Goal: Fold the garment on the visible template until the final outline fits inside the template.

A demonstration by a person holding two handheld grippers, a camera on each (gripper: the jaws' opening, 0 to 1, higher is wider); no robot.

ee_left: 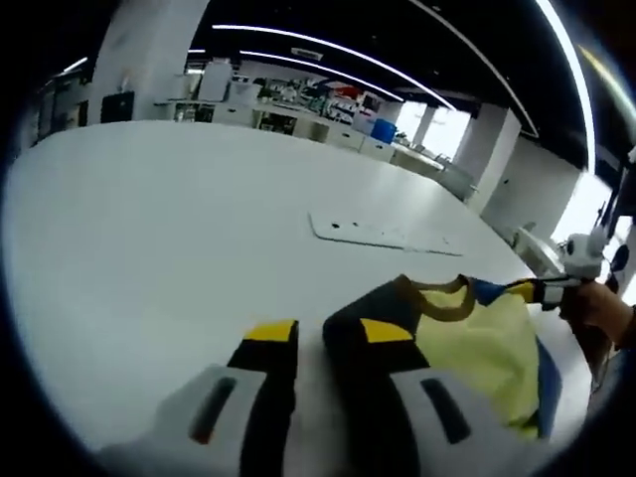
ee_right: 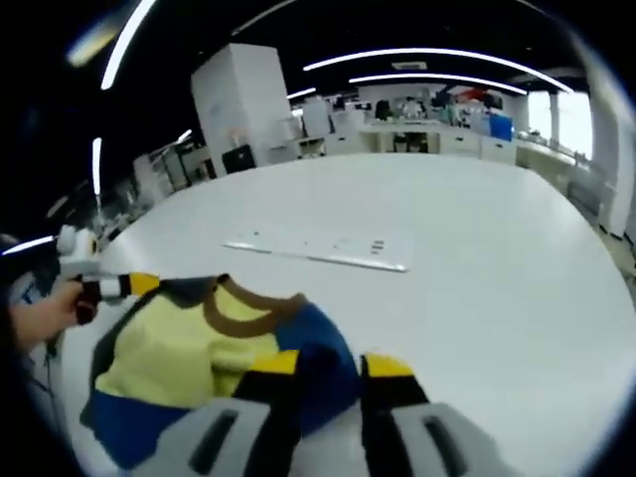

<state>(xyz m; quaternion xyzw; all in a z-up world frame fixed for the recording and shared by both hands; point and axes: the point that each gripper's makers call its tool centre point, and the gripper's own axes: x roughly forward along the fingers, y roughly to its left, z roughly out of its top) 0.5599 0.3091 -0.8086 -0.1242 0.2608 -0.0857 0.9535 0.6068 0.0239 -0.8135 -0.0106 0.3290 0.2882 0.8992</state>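
Currently both tools sit at opposite shoulders of one garment (ee_left: 477,348), a small yellow shirt with a brown collar and blue sleeves, on a wide white worktop (ee_left: 179,229).

Left tool (ee_left: 328,348): yellow-tipped jaws stand a little apart. Dark cloth at the shirt's near corner lies against the right-hand jaw; I cannot tell whether it is pinched or only lying there. The shirt spreads off to this tool's right.

Right tool (ee_right: 333,370): jaws likewise slightly parted, with the blue sleeve bunched up against the left-hand jaw and into the gap. Grip not confirmed here either. The shirt lies ahead and to this tool's left.

Each tool shows at the far edge of the shirt in the other's view: the right one (ee_left: 537,290) with a hand (ee_left: 601,308) behind it, the left one (ee_right: 124,286) with a hand (ee_right: 40,316).

Reading of the hold: one tool at each shoulder looks like a setup for lifting and carrying the collar edge evenly, so the cloth stays flat and square when folded. The shirt is rumpled, not yet folded neatly.

Template (ee_right: 323,246): a thin pale sheet flat on the worktop, well ahead of both tools, beyond the collar. The shirt is clear of it, so the work is at an early stage.

Writing: small dark marks on the template, too small to read. No brand or label legible on shirt or tools.
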